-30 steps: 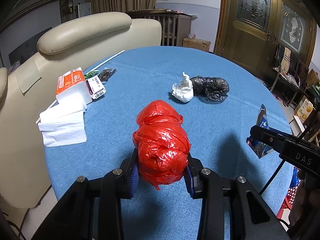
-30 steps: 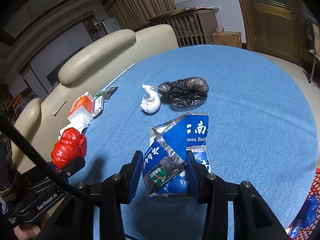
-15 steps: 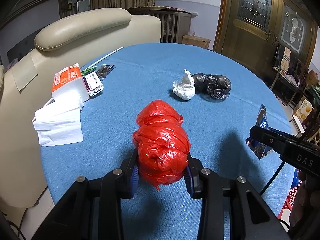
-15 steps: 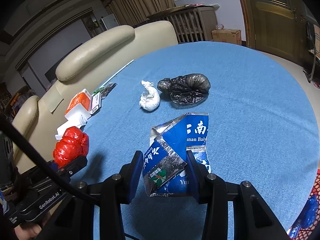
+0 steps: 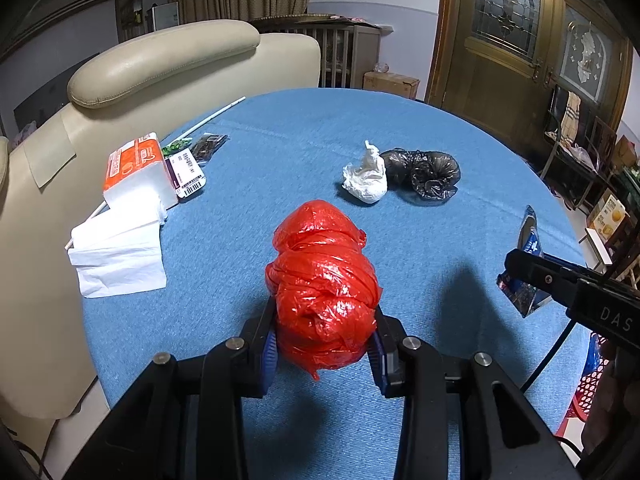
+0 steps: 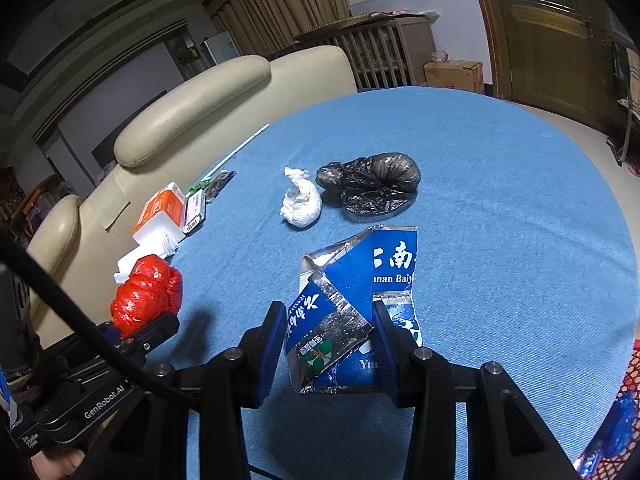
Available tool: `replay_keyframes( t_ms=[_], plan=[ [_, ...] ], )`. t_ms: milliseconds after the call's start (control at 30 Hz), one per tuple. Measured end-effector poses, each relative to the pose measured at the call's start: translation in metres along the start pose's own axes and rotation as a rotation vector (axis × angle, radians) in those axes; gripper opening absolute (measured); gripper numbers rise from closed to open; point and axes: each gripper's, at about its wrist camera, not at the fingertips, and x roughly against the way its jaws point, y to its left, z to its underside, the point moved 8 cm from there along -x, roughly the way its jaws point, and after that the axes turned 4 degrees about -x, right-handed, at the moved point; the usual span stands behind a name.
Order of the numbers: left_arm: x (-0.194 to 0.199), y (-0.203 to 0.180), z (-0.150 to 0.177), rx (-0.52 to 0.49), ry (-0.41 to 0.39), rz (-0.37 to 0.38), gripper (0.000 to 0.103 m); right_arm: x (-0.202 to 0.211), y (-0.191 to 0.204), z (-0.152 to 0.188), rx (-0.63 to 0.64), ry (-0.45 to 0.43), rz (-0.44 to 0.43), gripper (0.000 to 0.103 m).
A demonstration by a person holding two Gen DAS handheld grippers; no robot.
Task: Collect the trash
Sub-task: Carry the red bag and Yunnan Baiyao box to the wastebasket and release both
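blue table (image 5: 420, 128) | left hand-held gripper (image 5: 323, 342) clamps red bag (image 5: 324, 292) | right hand-held gripper (image 6: 330, 338) clamps blue wrapper (image 6: 360, 300) — base hidden

My left gripper (image 5: 323, 347) clamps a red bag (image 5: 323, 288) of glossy, crinkled plastic film; my right gripper (image 6: 331, 344) pinches a blue wrapper (image 6: 360, 304), shiny with silvery foil lining. The tablecloth (image 6: 500, 208) is matt woven cloth; the chair (image 5: 160, 64) smooth leather-like
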Motion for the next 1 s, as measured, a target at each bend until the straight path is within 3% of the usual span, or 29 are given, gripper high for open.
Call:
replay_keyframes(
  t_ms=[300,700,1000],
  plan=[
    [0.0,-0.018,0.0,-0.033,-0.003,0.026,0.039,0.028,-0.03,0.009,-0.056,-0.037,0.042,0.045],
    [-0.009,-0.096,-0.001,-0.182,0.015,0.126,0.039,0.082,-0.106,0.029,-0.197,-0.103,0.144,0.045],
    [-0.007,-0.158,-0.003,-0.291,0.011,0.208,0.039,0.146,-0.184,0.062,-0.328,-0.15,0.281,0.045]
  ],
)
